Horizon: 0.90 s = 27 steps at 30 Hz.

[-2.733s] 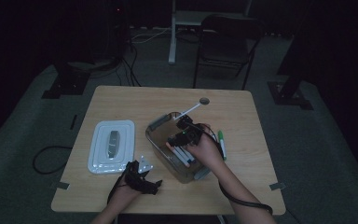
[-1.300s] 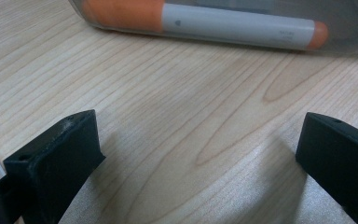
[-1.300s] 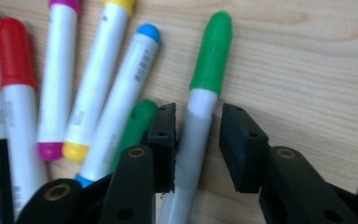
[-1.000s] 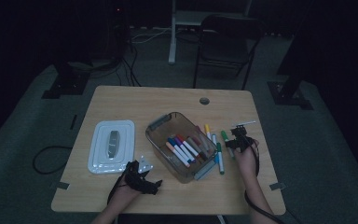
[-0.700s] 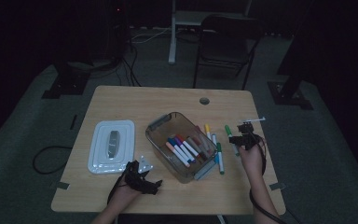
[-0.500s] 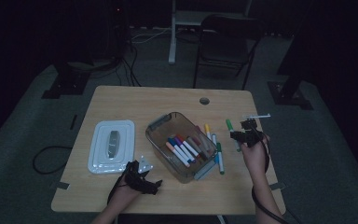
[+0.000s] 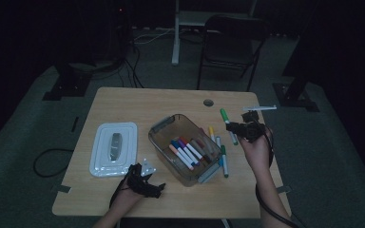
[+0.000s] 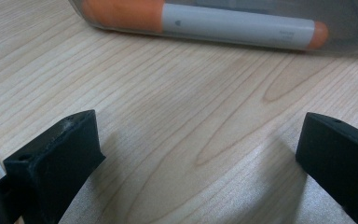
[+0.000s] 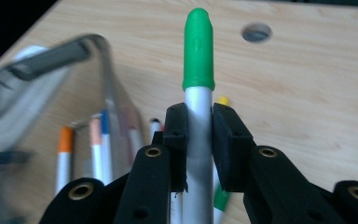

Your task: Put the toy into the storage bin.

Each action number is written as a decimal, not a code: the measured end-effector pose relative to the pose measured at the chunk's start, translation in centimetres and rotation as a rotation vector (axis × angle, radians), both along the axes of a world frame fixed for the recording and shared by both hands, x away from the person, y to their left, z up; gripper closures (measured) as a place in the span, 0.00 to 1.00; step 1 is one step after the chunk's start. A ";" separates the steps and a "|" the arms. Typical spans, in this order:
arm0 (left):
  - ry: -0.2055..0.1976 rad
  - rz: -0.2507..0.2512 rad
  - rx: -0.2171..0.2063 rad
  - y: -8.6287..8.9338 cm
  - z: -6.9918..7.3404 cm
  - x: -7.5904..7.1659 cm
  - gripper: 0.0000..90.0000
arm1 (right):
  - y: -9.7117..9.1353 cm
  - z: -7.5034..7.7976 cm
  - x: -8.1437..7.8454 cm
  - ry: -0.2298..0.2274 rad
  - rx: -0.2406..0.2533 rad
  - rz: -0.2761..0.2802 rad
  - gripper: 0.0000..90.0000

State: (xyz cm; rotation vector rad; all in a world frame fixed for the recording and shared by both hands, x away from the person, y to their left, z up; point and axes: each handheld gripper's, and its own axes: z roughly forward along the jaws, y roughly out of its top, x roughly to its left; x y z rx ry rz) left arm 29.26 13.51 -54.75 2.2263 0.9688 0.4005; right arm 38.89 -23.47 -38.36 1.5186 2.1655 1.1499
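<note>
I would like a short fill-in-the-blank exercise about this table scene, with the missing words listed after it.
1. The right tool is shut on a marker whose cap is ____.
2. The white lid lies to the ____ of the clear box in the high view.
3. The jaws of the left tool are ____, with bare table between them.

Missing words: green; left; open

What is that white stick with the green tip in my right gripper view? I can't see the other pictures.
Observer: A green marker, clamped by the right hand-held gripper above the table's right edge.
Operator: Where's the other one?
Observer: The left hand-held gripper rests near the front edge, jaws open on nothing.
Operator: Is the box's lid on?
Observer: No, the lid lies left of the box.
</note>
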 end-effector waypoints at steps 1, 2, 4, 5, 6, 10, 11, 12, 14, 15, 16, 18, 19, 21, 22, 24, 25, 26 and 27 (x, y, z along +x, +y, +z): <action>0.000 0.000 -0.001 0.0 0.0 0.0 0.00 | 0.3 0.4 -0.1 -0.001 0.000 0.014 0.85; 0.000 0.000 0.000 0.0 0.0 0.0 0.00 | 0.7 0.7 -0.2 -0.004 0.006 0.028 0.85; 0.000 0.000 0.000 0.0 0.0 0.0 0.00 | 1.4 1.4 -0.3 -0.012 0.008 0.052 0.85; 0.000 0.000 0.000 0.0 0.0 0.0 0.00 | 2.1 1.8 -0.4 -0.016 0.010 0.073 0.85; 0.000 0.000 0.000 0.0 0.0 0.0 0.00 | 2.5 2.0 -0.5 -0.014 0.014 0.085 0.85; 0.001 0.000 0.000 0.0 0.0 0.0 0.00 | 4.8 2.5 -0.5 -0.011 0.011 0.145 0.85; 0.002 0.000 0.000 0.0 0.0 0.0 0.00 | 5.4 2.5 -0.5 -0.012 0.012 0.161 0.85; 0.002 -0.001 0.001 0.0 0.0 0.0 0.00 | 6.0 2.5 -0.5 -0.011 0.012 0.180 0.85; 0.002 -0.001 0.000 0.0 0.0 0.0 0.00 | 7.4 2.4 -0.4 0.000 0.007 0.218 0.85; 0.003 -0.002 0.001 0.0 0.0 0.0 0.00 | 7.8 2.3 -0.3 0.004 0.008 0.228 0.85; 0.003 -0.002 0.001 0.0 0.0 0.0 0.00 | 8.3 2.3 -0.3 0.009 0.007 0.243 0.85; 0.003 -0.002 0.001 0.0 0.0 0.0 0.00 | 9.5 2.1 -0.2 0.021 -0.003 0.271 0.85; 0.003 -0.002 0.001 0.0 0.0 0.0 0.00 | 10.0 1.9 -0.1 0.032 -0.003 0.285 0.85; 0.003 -0.002 0.002 0.0 0.0 0.0 0.00 | 11.1 1.4 0.1 0.051 -0.018 0.312 0.85; 0.003 -0.002 0.002 0.0 0.0 0.0 0.00 | 11.7 1.2 0.2 0.062 -0.022 0.321 0.85; 0.003 -0.002 0.002 0.0 0.0 0.0 0.00 | 12.7 0.6 0.4 0.083 -0.035 0.342 0.85; 0.003 -0.002 0.002 0.0 0.0 0.0 0.00 | 13.1 0.3 0.5 0.095 -0.041 0.351 0.85; 0.002 -0.001 0.000 0.0 0.0 0.0 0.00 | 13.7 -0.1 0.6 0.108 -0.049 0.363 0.85; 0.002 -0.002 0.002 0.0 0.0 0.0 0.00 | 14.0 -0.4 0.7 0.117 -0.055 0.368 0.85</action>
